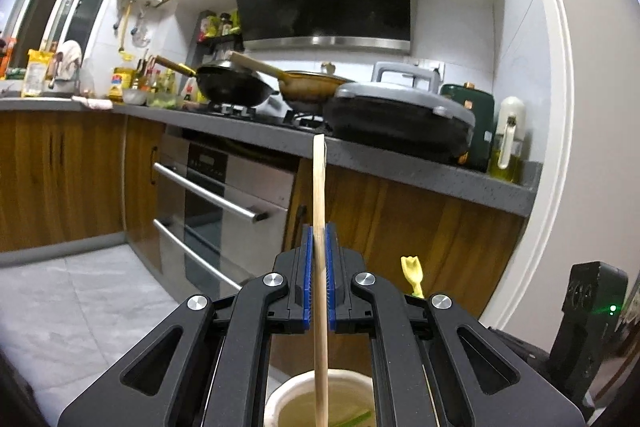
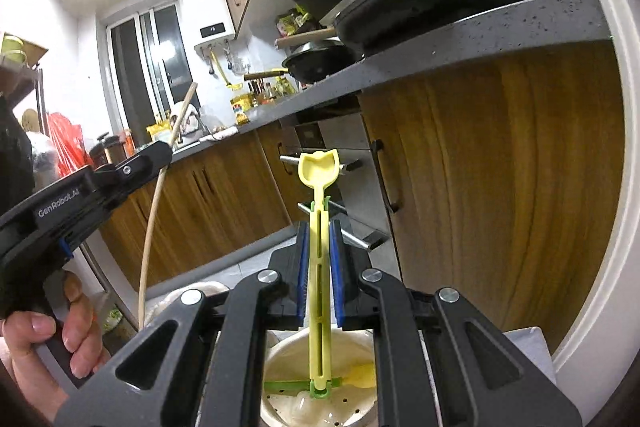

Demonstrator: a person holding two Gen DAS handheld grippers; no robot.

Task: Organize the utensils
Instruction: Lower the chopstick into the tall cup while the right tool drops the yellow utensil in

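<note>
The left tongs (image 1: 319,275) are clenched on a wooden chopstick (image 1: 319,187), held near upright, its lower end over a white holder cup (image 1: 280,393). The right tongs (image 2: 320,275) are clenched on a yellow plastic spoon (image 2: 319,167), bowl end up, its lower end above the same cup.

Risks:
- Both utensils hang over one opening. If both descend together, the tongs probably collide or one utensil catches the rim.
- The chopstick is thin and gripped at one narrow zone; it may pivot between the pads and miss the cup.
- A green clip piece (image 2: 288,383) lies across the cup and may block the spoon.

View differences: the right wrist view shows the person's hand (image 2: 44,339) on the left tool and the cup's interior; the left wrist view shows the bench (image 1: 400,163) with its pans.
</note>
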